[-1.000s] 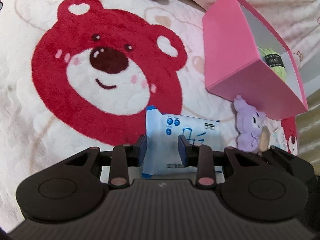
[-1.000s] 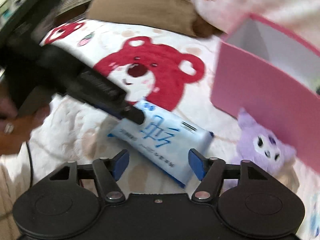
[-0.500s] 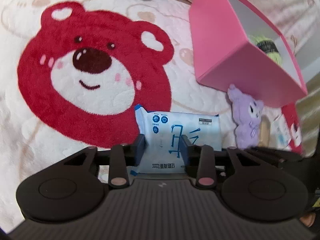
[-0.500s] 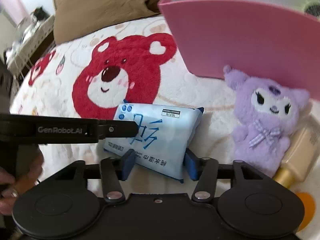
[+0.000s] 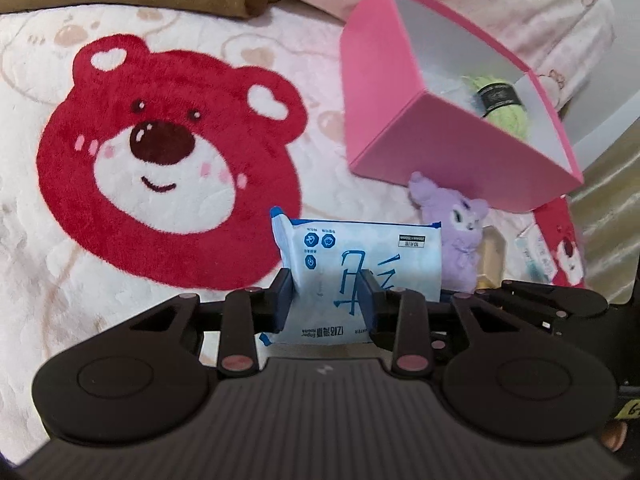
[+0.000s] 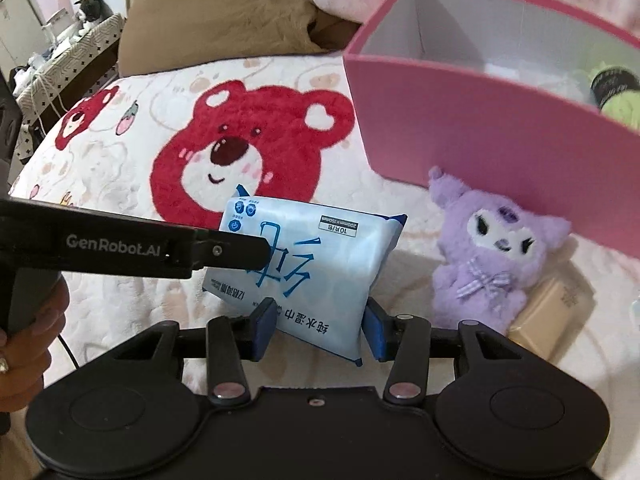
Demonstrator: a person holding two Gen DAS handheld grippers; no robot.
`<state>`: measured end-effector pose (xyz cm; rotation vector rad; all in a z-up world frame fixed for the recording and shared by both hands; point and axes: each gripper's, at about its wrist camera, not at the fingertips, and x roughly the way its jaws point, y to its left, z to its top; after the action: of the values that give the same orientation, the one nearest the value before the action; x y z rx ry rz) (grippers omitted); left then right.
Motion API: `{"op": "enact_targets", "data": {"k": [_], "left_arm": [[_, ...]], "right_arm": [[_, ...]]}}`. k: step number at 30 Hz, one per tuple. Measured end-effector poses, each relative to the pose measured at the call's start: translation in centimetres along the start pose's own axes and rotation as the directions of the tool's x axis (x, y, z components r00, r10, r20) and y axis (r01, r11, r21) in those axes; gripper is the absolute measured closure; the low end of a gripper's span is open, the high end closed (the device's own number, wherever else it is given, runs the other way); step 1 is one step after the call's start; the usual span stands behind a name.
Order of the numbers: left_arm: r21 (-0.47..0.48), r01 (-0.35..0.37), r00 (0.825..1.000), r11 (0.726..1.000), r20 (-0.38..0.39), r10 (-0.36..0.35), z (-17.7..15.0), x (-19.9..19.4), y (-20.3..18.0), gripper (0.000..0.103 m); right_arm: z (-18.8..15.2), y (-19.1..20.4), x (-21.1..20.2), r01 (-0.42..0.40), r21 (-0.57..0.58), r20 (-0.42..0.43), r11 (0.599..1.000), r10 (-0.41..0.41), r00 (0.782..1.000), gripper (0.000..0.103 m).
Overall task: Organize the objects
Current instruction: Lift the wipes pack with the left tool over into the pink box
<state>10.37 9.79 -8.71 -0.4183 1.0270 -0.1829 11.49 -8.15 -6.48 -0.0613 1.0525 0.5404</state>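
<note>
On my far left, in the right wrist view, my left hand [image 6: 28, 344] grips the handle of the left tongs [image 5: 326, 300], whose black arm reaches across to the wet wipes pack [image 6: 304, 276]. In the left wrist view those tongs are closed on the near end of the wet wipes pack [image 5: 360, 276], one blue pad pressed to each side, and the pack stands up on edge between them. The big red bear face [image 5: 168, 176] printed on the fluffy bed blanket [image 5: 36, 240] lies to the left of the pack and behind it.

My right tongs [image 6: 320, 320] straddle the near corner of the same pack; the left pad touches it, while on the right pad I cannot tell contact from a sliver of gap.

Just right of the pack a purple plush toy [image 6: 492, 256] lies on its back, partly over a beige carton [image 6: 552, 312]. Behind the toy stands the pink box [image 6: 480, 136], open at the top, white inside. A green yarn ball [image 5: 504, 108] with a black band sits in it.
</note>
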Motion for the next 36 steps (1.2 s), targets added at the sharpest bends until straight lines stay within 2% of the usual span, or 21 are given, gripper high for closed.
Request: {"op": "enact_targets", "data": {"k": [8, 20, 28, 34, 36], "left_arm": [[0.036, 0.059, 0.994, 0.998, 0.089, -0.062, 0.3, -4.0, -3.1, 0.072], [0.147, 0.093, 0.969, 0.985, 0.213, -0.123, 1.6, -9.0, -9.7, 0.072], [0.193, 0.091, 0.970, 0.977, 0.204, -0.130, 5.0, -8.8, -14.0, 0.072], [0.169, 0.108, 0.969, 0.980, 0.200, -0.142, 9.1, -7.0, -16.1, 0.072], [0.147, 0.118, 0.971, 0.982, 0.192, -0.145, 10.6, -6.0, -16.4, 0.072]], "right_arm": [[0.3, -0.7, -4.7, 0.004, -0.031, 0.080, 1.000, -0.001, 0.997, 0.051], [1.6, -2.5, -11.0, 0.040, -0.016, 0.190, 0.999, -0.037, 0.981, 0.050], [4.5, -4.6, -13.9, 0.127, -0.025, 0.220, 0.992, -0.118, 0.968, 0.050], [8.0, -7.2, -15.1, 0.178, -0.040, 0.248, 0.983, -0.163, 0.955, 0.050], [9.3, -8.5, -14.7, 0.176, -0.036, 0.239, 0.984, -0.162, 0.957, 0.050]]}}
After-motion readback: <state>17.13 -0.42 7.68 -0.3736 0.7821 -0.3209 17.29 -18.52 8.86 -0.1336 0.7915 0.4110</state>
